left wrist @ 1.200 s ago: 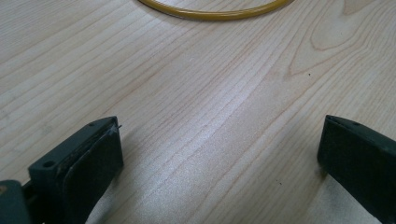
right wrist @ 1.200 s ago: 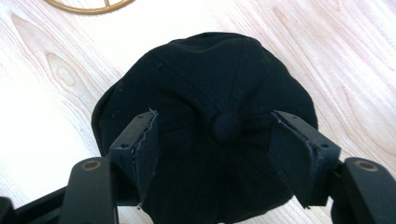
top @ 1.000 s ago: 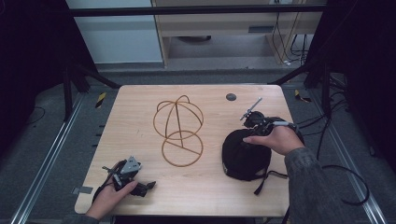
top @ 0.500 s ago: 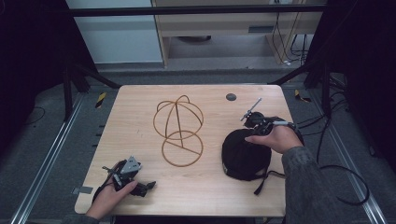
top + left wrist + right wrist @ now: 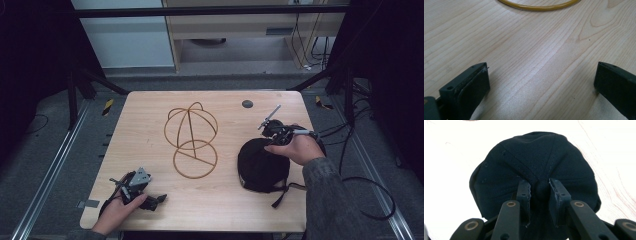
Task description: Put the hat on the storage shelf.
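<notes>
Left gripper lies low on the wooden table near the front left corner, jaws spread wide over bare wood with nothing between them. At table centre stands a gold wire hat stand, its base ring just ahead of that gripper. Right of it lies a black cap, the right gripper clamped on its crown button.

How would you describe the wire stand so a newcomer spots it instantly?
Start at the wooden table; near its middle stands the wire stand. It is a golden open frame, a domed top over a ring base, unlike the solid black cap beside it.
</notes>
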Demonstrator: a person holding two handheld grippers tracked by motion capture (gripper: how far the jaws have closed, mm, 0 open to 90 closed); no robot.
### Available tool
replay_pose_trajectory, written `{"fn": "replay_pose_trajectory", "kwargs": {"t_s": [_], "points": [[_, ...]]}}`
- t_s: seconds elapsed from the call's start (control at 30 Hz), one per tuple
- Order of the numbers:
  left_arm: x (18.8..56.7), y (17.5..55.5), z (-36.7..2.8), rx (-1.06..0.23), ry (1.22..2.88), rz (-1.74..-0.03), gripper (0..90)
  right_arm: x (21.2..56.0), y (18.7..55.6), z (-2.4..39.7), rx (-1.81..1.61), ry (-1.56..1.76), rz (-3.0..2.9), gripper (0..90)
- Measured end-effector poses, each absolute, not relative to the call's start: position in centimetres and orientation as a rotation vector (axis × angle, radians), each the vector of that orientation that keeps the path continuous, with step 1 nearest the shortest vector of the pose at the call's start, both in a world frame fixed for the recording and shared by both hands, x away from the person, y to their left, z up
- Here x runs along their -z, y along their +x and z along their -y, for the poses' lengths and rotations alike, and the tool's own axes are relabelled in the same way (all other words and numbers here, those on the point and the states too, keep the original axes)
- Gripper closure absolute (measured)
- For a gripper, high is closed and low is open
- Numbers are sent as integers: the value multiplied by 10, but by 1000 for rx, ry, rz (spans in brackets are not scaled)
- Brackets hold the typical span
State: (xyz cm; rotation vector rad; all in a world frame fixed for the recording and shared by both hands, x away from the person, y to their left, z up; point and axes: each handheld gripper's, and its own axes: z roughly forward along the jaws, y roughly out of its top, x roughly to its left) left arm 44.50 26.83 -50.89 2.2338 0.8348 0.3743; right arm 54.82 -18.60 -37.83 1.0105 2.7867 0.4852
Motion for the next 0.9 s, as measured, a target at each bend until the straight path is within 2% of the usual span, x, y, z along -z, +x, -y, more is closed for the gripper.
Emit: {"fn": "replay_pose_trajectory", "kwargs": {"t_s": [0.43,0.9], "points": [[509,445,-268,-375,2233,-835,0,334,521,201,-745,956,-2662,731],[509,445,-268,-373,2237,-834,0,303,491,225,-1042,945,-2435,735]]}}
